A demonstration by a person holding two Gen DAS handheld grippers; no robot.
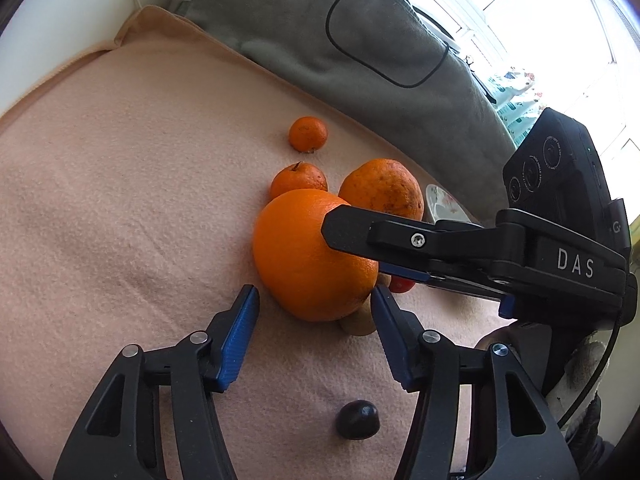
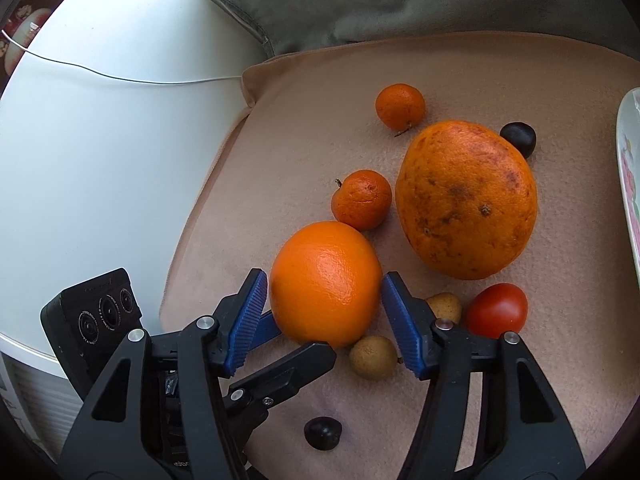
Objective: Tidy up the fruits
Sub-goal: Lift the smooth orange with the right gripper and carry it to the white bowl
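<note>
A smooth bright orange lies on the pink blanket with both grippers around it. In the right wrist view my right gripper has a blue pad against each side of the orange. My left gripper straddles the orange low on its near side. Its right pad touches the peel and its left pad stands a little apart. The right gripper reaches in from the right, one finger across the orange's face. The left gripper shows under the orange from the lower left.
Around the orange lie a big blotchy orange, two mandarins, a tomato, two small brown fruits and dark round fruits. A flowered plate sits at the right edge. A grey cushion with a black cable lies behind.
</note>
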